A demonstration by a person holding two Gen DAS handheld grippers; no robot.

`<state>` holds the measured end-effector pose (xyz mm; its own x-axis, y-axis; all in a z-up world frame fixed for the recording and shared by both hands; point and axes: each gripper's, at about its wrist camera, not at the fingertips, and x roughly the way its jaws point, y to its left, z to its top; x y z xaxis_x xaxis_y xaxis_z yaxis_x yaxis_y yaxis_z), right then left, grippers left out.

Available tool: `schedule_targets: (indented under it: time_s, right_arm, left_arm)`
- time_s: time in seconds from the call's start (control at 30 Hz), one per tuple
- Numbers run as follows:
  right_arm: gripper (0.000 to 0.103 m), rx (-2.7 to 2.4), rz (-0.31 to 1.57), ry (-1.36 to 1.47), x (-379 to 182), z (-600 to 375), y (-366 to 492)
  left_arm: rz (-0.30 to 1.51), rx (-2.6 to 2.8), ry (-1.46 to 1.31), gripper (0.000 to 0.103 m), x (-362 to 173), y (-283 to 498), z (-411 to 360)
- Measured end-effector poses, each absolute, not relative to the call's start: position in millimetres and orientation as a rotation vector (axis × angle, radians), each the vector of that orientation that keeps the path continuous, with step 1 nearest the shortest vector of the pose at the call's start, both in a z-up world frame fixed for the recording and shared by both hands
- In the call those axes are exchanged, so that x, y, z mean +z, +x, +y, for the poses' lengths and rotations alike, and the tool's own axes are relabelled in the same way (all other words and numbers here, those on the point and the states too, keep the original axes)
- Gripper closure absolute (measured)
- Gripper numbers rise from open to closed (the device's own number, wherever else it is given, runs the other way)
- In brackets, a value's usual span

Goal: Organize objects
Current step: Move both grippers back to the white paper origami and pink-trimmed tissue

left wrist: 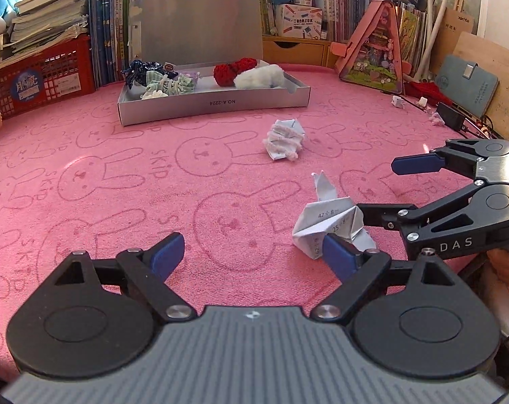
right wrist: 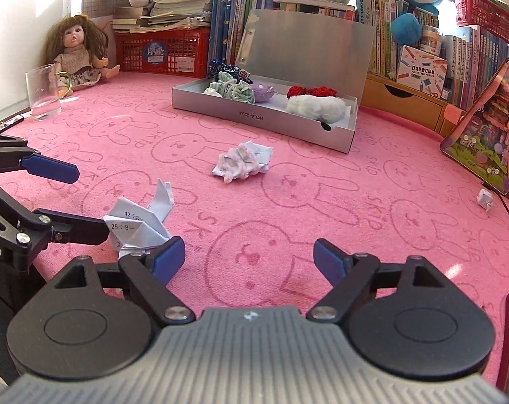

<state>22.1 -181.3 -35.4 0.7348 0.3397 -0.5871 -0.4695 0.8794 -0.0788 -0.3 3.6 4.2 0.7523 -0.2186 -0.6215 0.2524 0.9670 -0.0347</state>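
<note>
A folded paper piece printed with sums (left wrist: 328,222) (right wrist: 138,224) lies on the pink rabbit-print cloth (left wrist: 119,181) (right wrist: 321,202) between both grippers. A second paper bundle wrapped in pink fuzzy string (left wrist: 285,138) (right wrist: 242,161) lies farther out. An open grey box (left wrist: 214,106) (right wrist: 264,116) at the back holds knitted bows and hair ties. My left gripper (left wrist: 254,256) is open and empty, its right finger beside the paper. My right gripper (right wrist: 251,257) is open and empty, its left finger touching the paper's edge.
A glass cup (right wrist: 42,92) and a doll (right wrist: 75,50) stand at the far left. A red basket (left wrist: 38,77) (right wrist: 163,52), books and plush toys line the back. A pink triangular toy house (left wrist: 372,54) (right wrist: 486,134) stands at the right. Small paper bits (right wrist: 485,199) lie nearby.
</note>
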Motion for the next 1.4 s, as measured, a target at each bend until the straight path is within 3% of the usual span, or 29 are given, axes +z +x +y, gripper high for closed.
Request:
schedule_targets:
  time_s: [0.63, 1.2, 1.27, 1.4]
  right_arm:
    - [0.013, 0.474, 0.525, -0.252, -29, -132, 64]
    - [0.010, 0.563, 0.557, -0.444, -36, -131, 125]
    - [0.010, 0.571, 0.564, -0.435, -36, -132, 126]
    - [0.015, 0.584, 0.572, -0.413, -36, -133, 127]
  left_arm:
    - [0.565, -0.110, 0.049, 0.011, 17, 16, 50]
    - [0.561, -0.222, 0.121, 0.012, -5, 27, 0]
    - [0.574, -0.211, 0.095, 0.013, -7, 31, 3]
    - [0.585, -0.198, 0.073, 0.026, -10, 34, 7]
